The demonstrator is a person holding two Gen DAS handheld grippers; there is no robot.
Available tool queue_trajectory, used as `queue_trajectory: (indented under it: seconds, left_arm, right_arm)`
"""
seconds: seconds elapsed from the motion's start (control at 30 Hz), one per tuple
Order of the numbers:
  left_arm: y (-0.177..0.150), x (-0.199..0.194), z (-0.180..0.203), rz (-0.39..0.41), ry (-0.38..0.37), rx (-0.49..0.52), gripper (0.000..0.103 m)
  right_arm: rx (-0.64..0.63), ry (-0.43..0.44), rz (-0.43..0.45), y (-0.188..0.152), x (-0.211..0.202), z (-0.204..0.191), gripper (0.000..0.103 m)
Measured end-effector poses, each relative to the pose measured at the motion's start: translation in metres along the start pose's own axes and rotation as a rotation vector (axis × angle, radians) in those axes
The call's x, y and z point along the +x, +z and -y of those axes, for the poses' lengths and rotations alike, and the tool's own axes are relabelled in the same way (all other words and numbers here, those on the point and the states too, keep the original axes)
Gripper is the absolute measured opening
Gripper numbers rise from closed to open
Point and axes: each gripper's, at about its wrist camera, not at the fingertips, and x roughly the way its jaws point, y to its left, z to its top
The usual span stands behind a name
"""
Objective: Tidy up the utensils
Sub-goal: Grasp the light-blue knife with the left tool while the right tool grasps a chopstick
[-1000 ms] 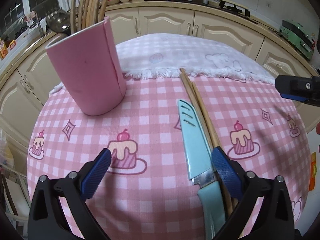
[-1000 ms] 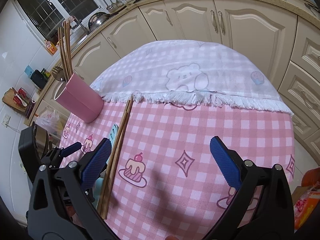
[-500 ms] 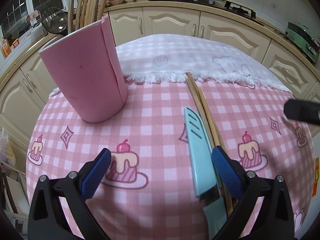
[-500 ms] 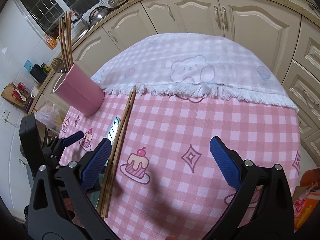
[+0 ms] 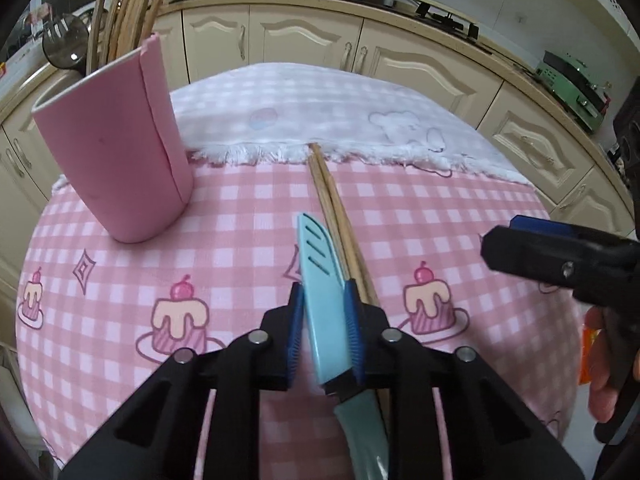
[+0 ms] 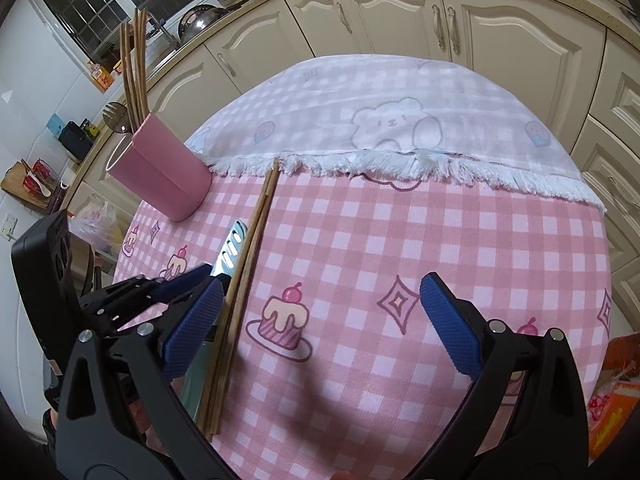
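A pink holder (image 5: 116,164) stands upright at the left of the bench (image 5: 460,216), on the pink checked cloth (image 5: 240,264), with long wooden chopsticks and a metal utensil rising from it. Right of it, near the middle of the cloth, lies the knife (image 5: 324,280): a pale teal blade sheath with three slanted slots near its tip, a dark band where blade meets handle, and a matching teal handle running toward the camera. Just beside its right edge, a pair of brown chopsticks (image 5: 340,224) lies flat, far ends reaching the white fringe of the pale cloth (image 5: 320,104). The left gripper (image 5: 325,328) straddles the sheath low down, its blue fingers (image 5: 296,320) closing in with the knife between them and both pads against the sheath's edges; the knife lies on the cloth. Half a second earlier these fingers were spread wide, the knife lying inside the right one; now they have drawn in around it. Holder, knife and chopsticks lie where they did. At the right, the right gripper (image 6: 320,320) hovers over bare cloth beside a cake print, its fingers (image 6: 452,324) spread wide with nothing between them, the same as before.
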Motion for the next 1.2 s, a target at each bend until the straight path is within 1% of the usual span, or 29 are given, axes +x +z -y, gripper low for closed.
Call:
queue_trajectory:
  seconds: [0.17, 0.2, 0.33, 0.47, 0.63, 0.7, 0.73, 0.77, 0.83, 0.97, 1.03, 1.1, 1.13, 1.2]
  left_arm:
    - [-0.002, 0.001, -0.006, -0.016, -0.070, -0.037, 0.017]
    - [-0.002, 0.001, -0.005, -0.017, -0.072, -0.033, 0.016]
    - [-0.006, -0.003, -0.003, -0.012, -0.070, -0.010, 0.014]
    - [-0.011, -0.009, -0.011, -0.007, -0.056, 0.001, 0.014]
    - [-0.014, -0.013, -0.020, 0.001, -0.049, -0.017, 0.014]
    - [-0.016, -0.015, -0.026, 0.002, -0.051, -0.033, 0.015]
    - [-0.017, -0.016, -0.027, 0.004, -0.035, -0.032, 0.015]
    - [-0.018, -0.016, -0.028, 0.005, -0.034, -0.031, 0.015]
    - [-0.018, -0.016, -0.030, -0.002, -0.061, -0.041, 0.016]
    - [-0.017, -0.014, -0.035, -0.003, -0.083, -0.086, 0.018]
    - [-0.017, -0.014, -0.041, -0.002, -0.120, -0.118, 0.022]
    - [-0.017, -0.015, -0.044, -0.003, -0.148, -0.139, 0.023]
    - [-0.017, -0.014, -0.046, -0.004, -0.164, -0.151, 0.028]
    - [-0.017, -0.014, -0.046, -0.006, -0.176, -0.158, 0.030]
  right_arm:
    - [-0.011, -0.005, -0.013, -0.004, 0.002, -0.005, 0.097]
    - [-0.015, -0.007, -0.020, -0.005, 0.003, -0.006, 0.097]
    - [-0.059, -0.032, -0.064, -0.007, 0.013, -0.013, 0.097]
    - [-0.136, -0.073, -0.107, -0.010, 0.028, -0.027, 0.097]
    - [-0.209, -0.153, -0.111, -0.010, 0.046, -0.041, 0.097]
    - [-0.250, -0.210, -0.110, -0.011, 0.050, -0.045, 0.097]
    - [-0.268, -0.227, -0.113, -0.012, 0.052, -0.047, 0.097]
    - [-0.279, -0.229, -0.110, -0.014, 0.053, -0.048, 0.097]
    - [-0.275, -0.230, -0.115, -0.013, 0.053, -0.047, 0.097]
    - [-0.273, -0.231, -0.110, -0.009, 0.057, -0.049, 0.097]
    - [-0.290, -0.229, -0.104, -0.009, 0.059, -0.050, 0.097]
    - [-0.341, -0.237, -0.095, -0.010, 0.063, -0.056, 0.097]
    - [-0.372, -0.247, -0.092, -0.012, 0.064, -0.059, 0.097]
    - [-0.424, -0.279, -0.075, -0.016, 0.065, -0.064, 0.097]
